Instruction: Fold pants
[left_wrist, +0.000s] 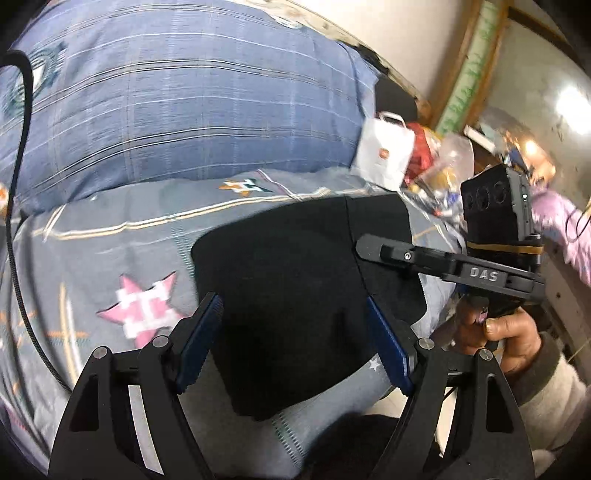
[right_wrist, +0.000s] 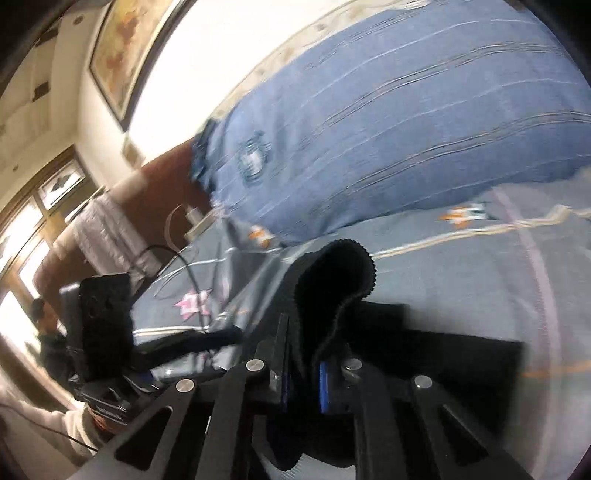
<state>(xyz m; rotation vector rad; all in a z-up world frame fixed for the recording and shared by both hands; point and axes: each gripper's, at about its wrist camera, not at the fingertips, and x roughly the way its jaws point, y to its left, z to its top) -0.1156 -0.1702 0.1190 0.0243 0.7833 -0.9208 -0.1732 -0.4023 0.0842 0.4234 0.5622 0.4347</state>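
The black pants (left_wrist: 288, 295) lie folded on the grey patterned bedspread (left_wrist: 110, 258). My left gripper (left_wrist: 295, 332) is open above them, its blue-padded fingers (left_wrist: 199, 339) on either side of the cloth, not gripping. My right gripper (left_wrist: 384, 253) reaches in from the right over the pants' far right part. In the right wrist view my right gripper (right_wrist: 304, 380) is shut on a fold of the black pants (right_wrist: 332, 280), which bulges up between the fingers (right_wrist: 324, 384).
A big blue striped pillow (left_wrist: 184, 96) lies behind the pants. A white paper bag (left_wrist: 384, 147) and clutter stand at the right by the bed edge. A black cable (left_wrist: 14, 184) runs down the left. A person (right_wrist: 48, 332) sits at the far left.
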